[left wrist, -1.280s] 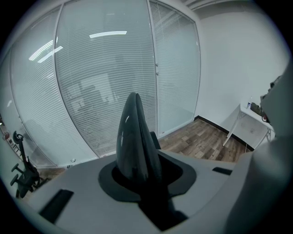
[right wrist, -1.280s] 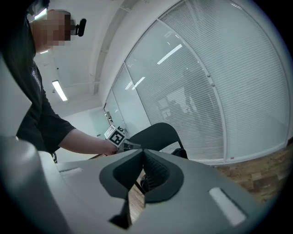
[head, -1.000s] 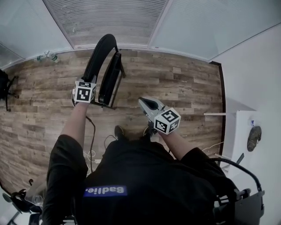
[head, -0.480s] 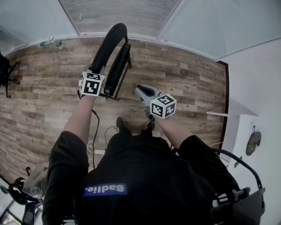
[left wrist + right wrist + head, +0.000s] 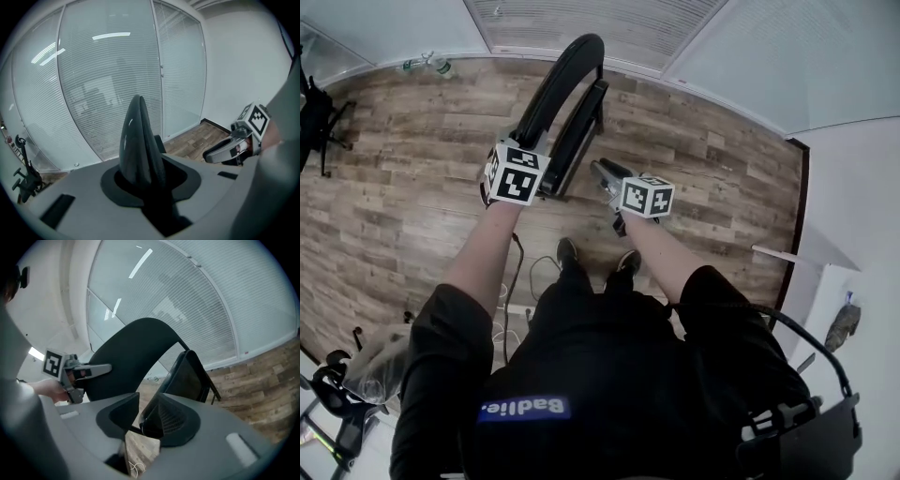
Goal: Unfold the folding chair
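Observation:
The folded black chair (image 5: 570, 108) stands upright on the wooden floor before the glass wall. My left gripper (image 5: 528, 148) is shut on the chair's curved backrest (image 5: 137, 136), which fills the gap between its jaws. My right gripper (image 5: 602, 172) hangs just right of the chair, near the folded seat (image 5: 188, 375). Its jaws have just been opening and now stand a little apart, with floor showing through the gap and nothing pressed between them. The left gripper (image 5: 104, 367) shows on the backrest (image 5: 133, 345) in the right gripper view.
A glass wall with blinds (image 5: 581, 23) runs behind the chair. A black office chair (image 5: 319, 103) and bottles (image 5: 427, 66) sit at the far left. A cable (image 5: 517, 281) lies by my shoes (image 5: 567, 251). A white wall (image 5: 862, 187) bounds the right.
My right gripper has dropped and moved in toward the chair's right side, and its jaws have parted. The left gripper keeps its hold on the backrest.

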